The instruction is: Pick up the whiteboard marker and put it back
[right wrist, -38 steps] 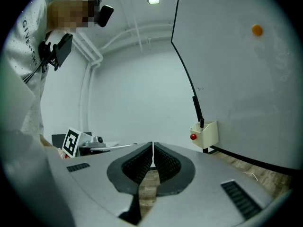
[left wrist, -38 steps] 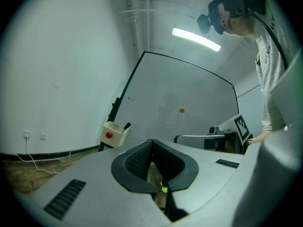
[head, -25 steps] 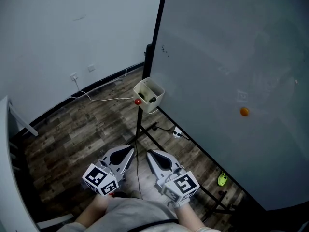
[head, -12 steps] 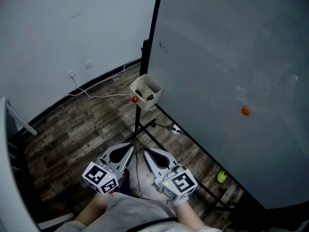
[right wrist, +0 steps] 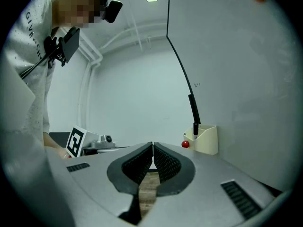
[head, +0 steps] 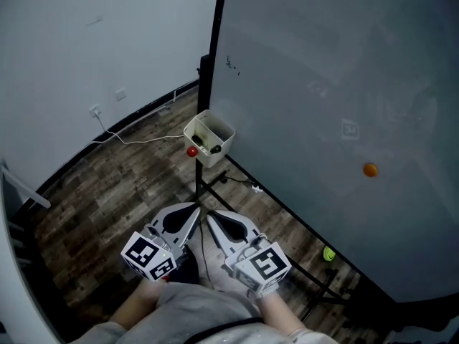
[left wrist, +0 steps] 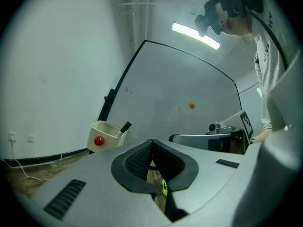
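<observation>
A cream marker holder [head: 208, 138] hangs at the whiteboard's [head: 337, 106] left edge, with a red magnet [head: 191, 151] on its side. A dark whiteboard marker [left wrist: 125, 126] stands in the holder, its cap poking above the rim; it also shows as a marker [right wrist: 195, 128] in the right gripper view. My left gripper [head: 192, 212] and right gripper [head: 212, 216] hang side by side below the holder, well short of it. Both are shut with nothing between the jaws.
An orange magnet [head: 369, 169] sticks on the whiteboard at right. The board's black stand legs [head: 287, 210] cross the wooden floor [head: 107, 185]. A white cable [head: 136, 136] runs along the wall base. A green object [head: 328, 254] lies on the floor near the stand.
The head view has shifted, so the holder and board sit further left in the picture. Both grippers stay shut and low, drifting slightly up toward the holder.
</observation>
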### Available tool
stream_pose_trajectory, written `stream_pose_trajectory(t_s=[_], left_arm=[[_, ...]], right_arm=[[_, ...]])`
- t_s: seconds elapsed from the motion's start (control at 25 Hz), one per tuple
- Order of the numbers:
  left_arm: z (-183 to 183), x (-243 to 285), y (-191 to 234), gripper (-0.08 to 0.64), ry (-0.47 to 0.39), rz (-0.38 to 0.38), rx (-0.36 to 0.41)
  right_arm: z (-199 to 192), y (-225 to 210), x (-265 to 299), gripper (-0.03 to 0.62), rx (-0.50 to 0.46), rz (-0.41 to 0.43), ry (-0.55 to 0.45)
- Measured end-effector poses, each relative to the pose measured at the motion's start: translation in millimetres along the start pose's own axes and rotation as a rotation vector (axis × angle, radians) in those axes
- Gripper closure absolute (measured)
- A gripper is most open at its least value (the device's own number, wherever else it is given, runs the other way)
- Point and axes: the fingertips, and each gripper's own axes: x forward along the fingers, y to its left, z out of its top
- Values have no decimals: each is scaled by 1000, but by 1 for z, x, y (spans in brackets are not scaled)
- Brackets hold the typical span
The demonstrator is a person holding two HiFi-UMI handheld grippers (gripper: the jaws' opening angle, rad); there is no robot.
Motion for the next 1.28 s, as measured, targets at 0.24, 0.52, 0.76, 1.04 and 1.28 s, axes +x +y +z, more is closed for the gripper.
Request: stream_pose_trajectory(t_s=[0.24,0.52,0.76,1.04,1.28], left_arm=[[2,20,23,545,9,-20,-4],[10,38,51,545,10,-34,-4],[11,53,68,545,19,-49,-19],[12,69,89,545,28,-66,-12],[15,79,104,545,36,-72,-23]], right_arm=[[0,-24,19,571,-1,-34,35],[10,-42,45,571,-38,-34,3],[15,-58,60,571,-31,-51,8],[26,-91,75,571,-75,-149,-26],[31,-112,81,513,-67,-196,-27]])
